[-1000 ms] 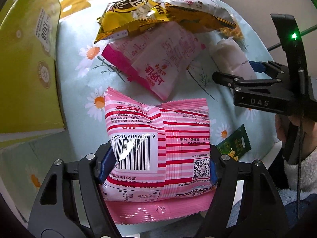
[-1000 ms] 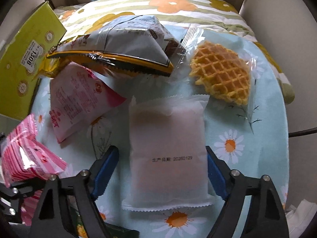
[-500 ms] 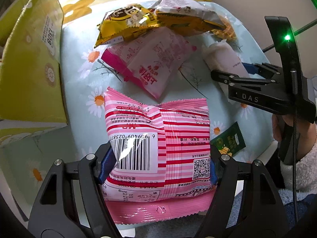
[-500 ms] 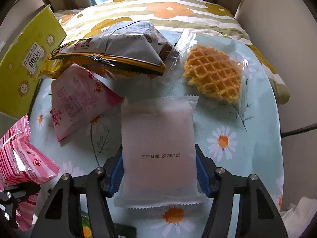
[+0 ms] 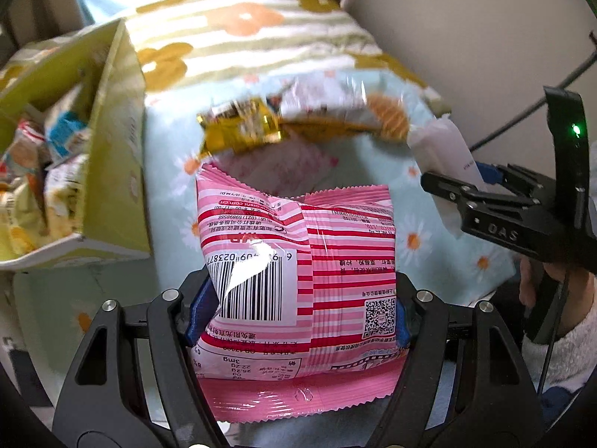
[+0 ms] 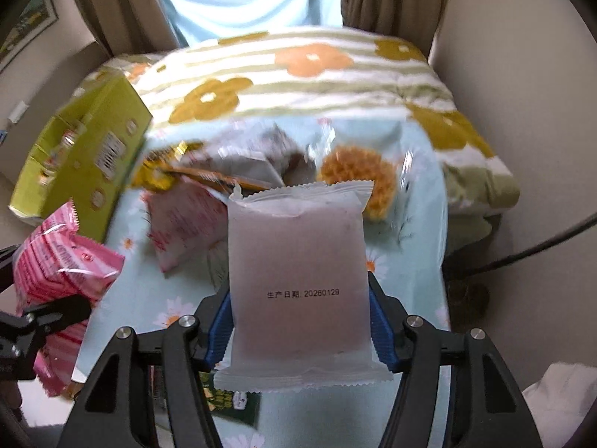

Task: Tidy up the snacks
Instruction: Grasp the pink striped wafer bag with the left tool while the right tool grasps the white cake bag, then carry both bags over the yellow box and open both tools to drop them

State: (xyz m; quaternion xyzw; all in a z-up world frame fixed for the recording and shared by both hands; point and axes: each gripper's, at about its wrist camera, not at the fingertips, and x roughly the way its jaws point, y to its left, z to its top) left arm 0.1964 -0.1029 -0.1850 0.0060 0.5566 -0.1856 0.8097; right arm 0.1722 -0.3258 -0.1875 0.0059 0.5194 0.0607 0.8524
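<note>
- Left wrist view shows a pink-and-white striped snack bag (image 5: 298,280) with a white barcode panel, a QR code and a crimped pink bottom seam; its printing reads upside down.
- That bag is clamped between the blue-padded fingers (image 5: 201,306) of the left gripper (image 5: 298,308), held off the daisy-print cloth (image 5: 171,231) below, just right of the yellow-green cardboard box (image 5: 123,171).
- Right wrist view shows a frosted white packet (image 6: 296,280), pale pink inside, with zigzag seams at top and bottom and a printed date line across its lower half.
- This packet stands upright, pinched at its sides by the fingers (image 6: 378,330) of the right gripper (image 6: 298,330), raised above the cloth.
- Both tools point forward over the pile; the right one appears at the right edge of the left view with a green light, the person's hand (image 5: 533,283) and fuzzy sleeve under it.
- Only the left view looks into the open box, where several wrapped snacks (image 5: 33,171) lie jumbled.
- Only the right view shows the waffle in clear wrap (image 6: 358,175), the pale pink pouch (image 6: 186,224) and a dark green sachet (image 6: 231,403) under the fingers.
- Both views catch the blurred yellow-and-silver chip bag (image 5: 253,130) at the far side of the pile.
- Beyond lies a striped flower blanket (image 6: 298,71).
</note>
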